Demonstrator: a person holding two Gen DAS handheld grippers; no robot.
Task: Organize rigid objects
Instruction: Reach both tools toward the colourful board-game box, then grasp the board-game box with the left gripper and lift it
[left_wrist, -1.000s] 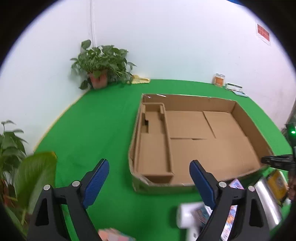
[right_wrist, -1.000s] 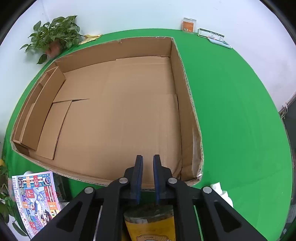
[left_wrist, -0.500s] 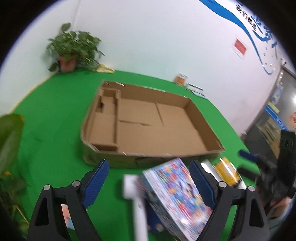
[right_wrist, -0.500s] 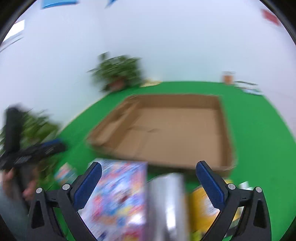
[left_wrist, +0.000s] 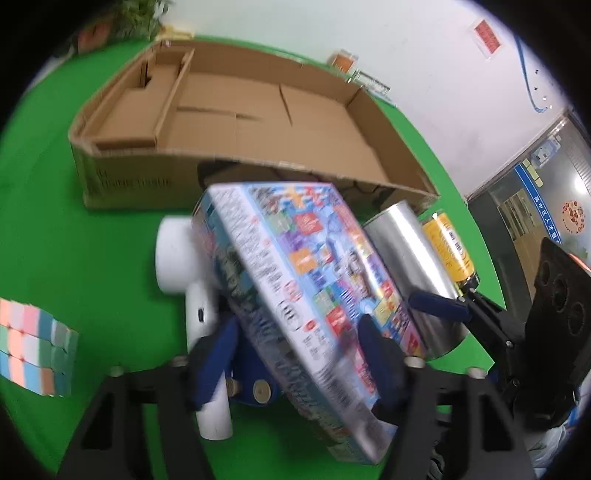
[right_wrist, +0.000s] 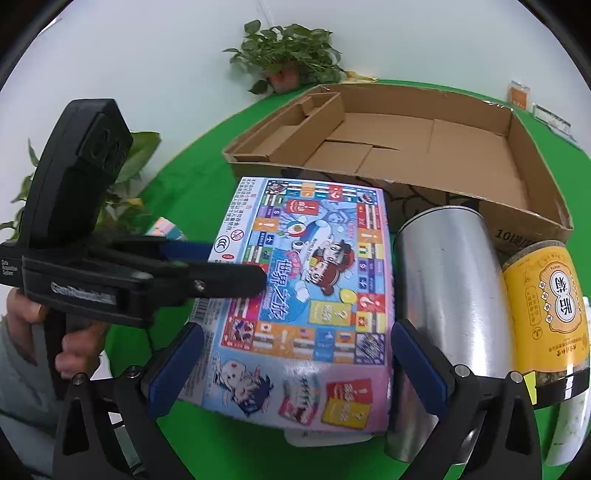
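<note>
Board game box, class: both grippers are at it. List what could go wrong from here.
1. The left gripper, jaws just closing with the board game box between them, reaches it at one side edge; the tilted box may swing or slip.
2. The right gripper, just opened, straddles the same box; the two could collide.
3. The silver can sits right beside it and may get knocked.

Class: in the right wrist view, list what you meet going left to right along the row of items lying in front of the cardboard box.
Board game box → silver can → yellow jar.
</note>
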